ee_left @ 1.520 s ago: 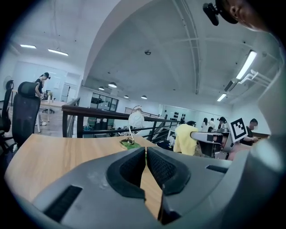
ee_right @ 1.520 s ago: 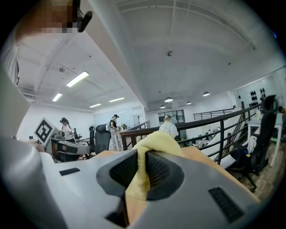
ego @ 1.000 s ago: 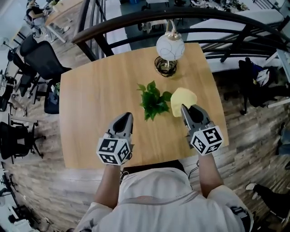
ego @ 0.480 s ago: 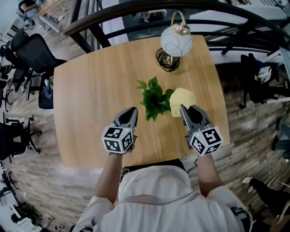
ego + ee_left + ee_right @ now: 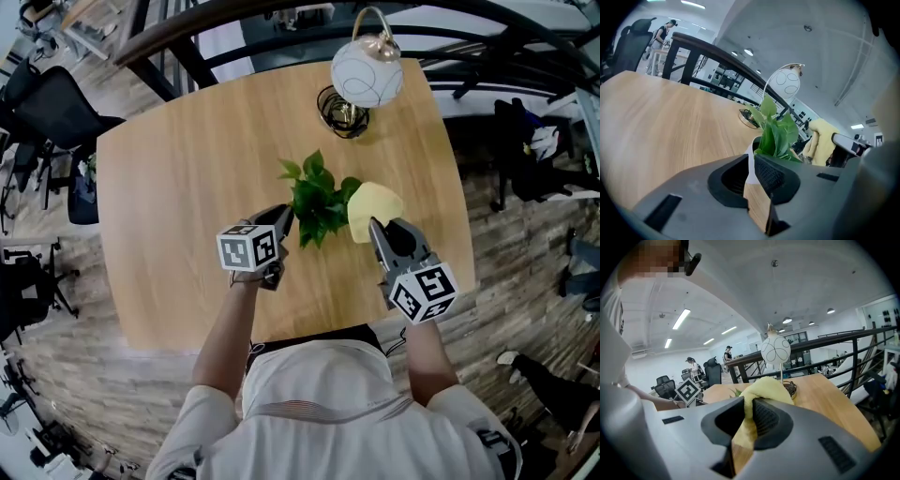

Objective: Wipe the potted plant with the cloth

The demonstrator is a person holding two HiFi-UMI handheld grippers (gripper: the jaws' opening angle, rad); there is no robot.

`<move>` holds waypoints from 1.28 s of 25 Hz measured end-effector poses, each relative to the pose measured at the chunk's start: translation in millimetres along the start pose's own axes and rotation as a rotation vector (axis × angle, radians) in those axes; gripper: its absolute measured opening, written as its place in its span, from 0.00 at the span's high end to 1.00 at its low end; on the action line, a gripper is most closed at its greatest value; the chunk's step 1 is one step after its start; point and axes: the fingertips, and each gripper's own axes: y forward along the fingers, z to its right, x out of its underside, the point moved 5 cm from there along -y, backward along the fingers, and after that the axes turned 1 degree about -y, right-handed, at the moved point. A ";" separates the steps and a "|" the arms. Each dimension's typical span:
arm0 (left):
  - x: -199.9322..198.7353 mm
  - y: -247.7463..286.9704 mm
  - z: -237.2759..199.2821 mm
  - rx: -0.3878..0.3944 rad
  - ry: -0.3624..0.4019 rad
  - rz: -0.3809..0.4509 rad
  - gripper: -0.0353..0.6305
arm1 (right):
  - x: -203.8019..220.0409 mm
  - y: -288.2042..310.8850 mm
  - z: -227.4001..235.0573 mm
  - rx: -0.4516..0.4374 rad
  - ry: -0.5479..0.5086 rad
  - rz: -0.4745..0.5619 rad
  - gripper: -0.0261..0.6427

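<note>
A small potted plant (image 5: 317, 199) with green leaves stands mid-table; in the left gripper view its leaves (image 5: 777, 133) and white pot (image 5: 751, 151) rise just beyond the jaws. My left gripper (image 5: 284, 217) is shut and empty, its tips close to the plant's left side (image 5: 751, 160); I cannot tell whether they touch the pot. My right gripper (image 5: 373, 226) is shut on a yellow cloth (image 5: 373, 204), which hangs bunched just right of the leaves. In the right gripper view the cloth (image 5: 766, 387) bulges out between the pads of the right gripper (image 5: 749, 405).
A globe lamp (image 5: 366, 77) with a coiled wire base stands at the far side of the wooden table (image 5: 187, 187). A dark curved railing (image 5: 187, 42) runs behind the table. Office chairs (image 5: 42, 103) stand at the left, and the table's near edge lies at my body.
My left gripper has moved forward and right to the plant's left side and rolled, its marker cube now turned up. The right gripper with the cloth has barely shifted.
</note>
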 end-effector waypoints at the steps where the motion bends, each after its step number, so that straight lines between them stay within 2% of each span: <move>1: -0.3 2.0 -1.0 0.011 -0.014 -0.003 0.91 | 1.0 1.3 -0.5 0.000 0.003 -0.002 0.82; 4: -1.3 5.9 -3.0 0.036 -0.048 -0.002 0.91 | 3.7 6.8 -4.5 -0.022 0.034 -0.005 0.82; 7: -2.8 5.8 -0.9 0.044 -0.064 -0.003 0.91 | 5.1 15.0 -14.8 -0.083 0.074 -0.009 0.82; 10: -3.0 6.0 1.1 0.048 -0.073 0.005 0.91 | 9.3 26.6 -24.2 -0.121 0.076 -0.030 0.82; 14: -2.8 9.6 0.2 0.064 -0.093 0.009 0.90 | 29.5 45.7 -22.3 -0.133 0.096 -0.085 0.82; 17: -3.3 12.3 1.0 0.062 -0.080 0.005 0.90 | 47.5 53.8 4.2 -0.076 0.163 -0.111 0.82; 23: -2.8 13.1 1.5 0.051 -0.076 0.004 0.90 | 77.7 41.2 82.8 0.149 0.225 -0.161 0.82; 26: -2.6 12.5 1.1 0.051 -0.074 0.002 0.90 | 67.2 27.3 96.6 0.185 0.240 -0.121 0.82; 29: -2.5 12.9 2.0 0.052 -0.067 0.002 0.90 | 26.6 18.5 78.5 0.106 0.200 -0.024 0.82; 32: -3.3 11.9 2.2 0.051 -0.063 0.004 0.90 | -22.0 27.7 37.3 -0.060 0.106 0.056 0.82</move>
